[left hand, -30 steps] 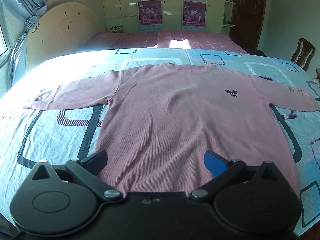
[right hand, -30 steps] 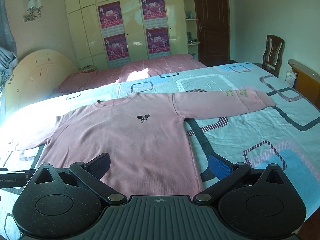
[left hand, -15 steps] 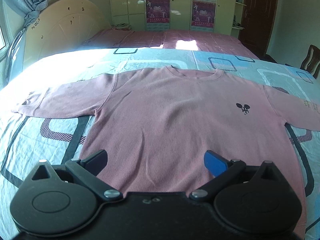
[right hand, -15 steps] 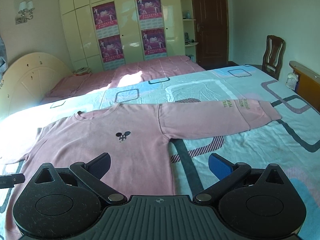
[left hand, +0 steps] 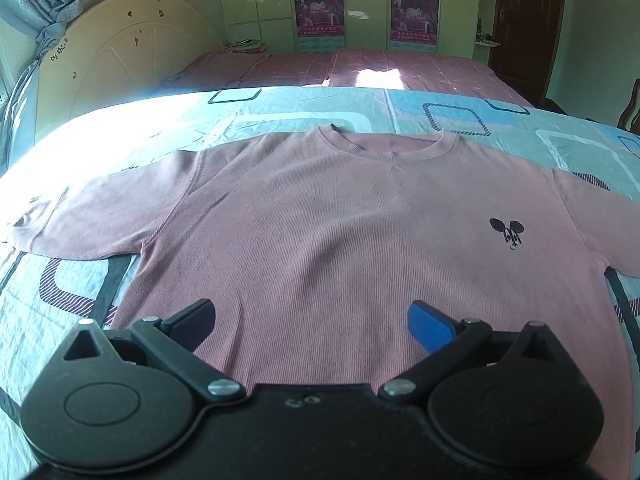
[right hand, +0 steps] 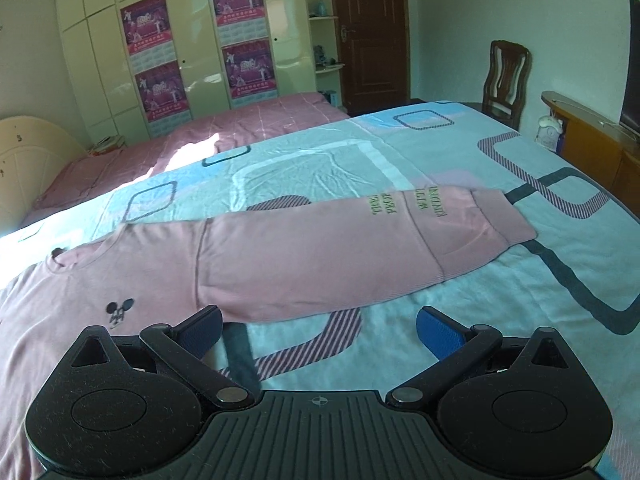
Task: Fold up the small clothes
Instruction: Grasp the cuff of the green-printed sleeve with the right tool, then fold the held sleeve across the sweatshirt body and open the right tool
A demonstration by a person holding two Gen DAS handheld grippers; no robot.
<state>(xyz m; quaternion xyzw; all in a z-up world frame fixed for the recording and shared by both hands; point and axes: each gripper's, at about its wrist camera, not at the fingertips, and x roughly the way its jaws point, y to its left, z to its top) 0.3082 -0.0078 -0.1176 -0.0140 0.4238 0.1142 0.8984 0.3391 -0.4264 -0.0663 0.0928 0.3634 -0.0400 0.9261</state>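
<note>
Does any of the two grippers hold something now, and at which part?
Nothing is held. Left gripper and right gripper are both open above the pink shirt.

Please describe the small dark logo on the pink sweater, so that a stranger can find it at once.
On the patterned bedspread lies a pink sweater, spread flat. Its small dark logo sits on the chest, towards the sleeve with yellow lettering. It is the only dark mark on the plain body.

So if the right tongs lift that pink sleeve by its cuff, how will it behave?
Probably floppy: the pink sleeve lies flat and follows the bedsheet. It looks like thin ribbed knit, so likely light. The cuff would rise first and the rest drape and trail, perhaps tugging the sweatshirt body.
</note>
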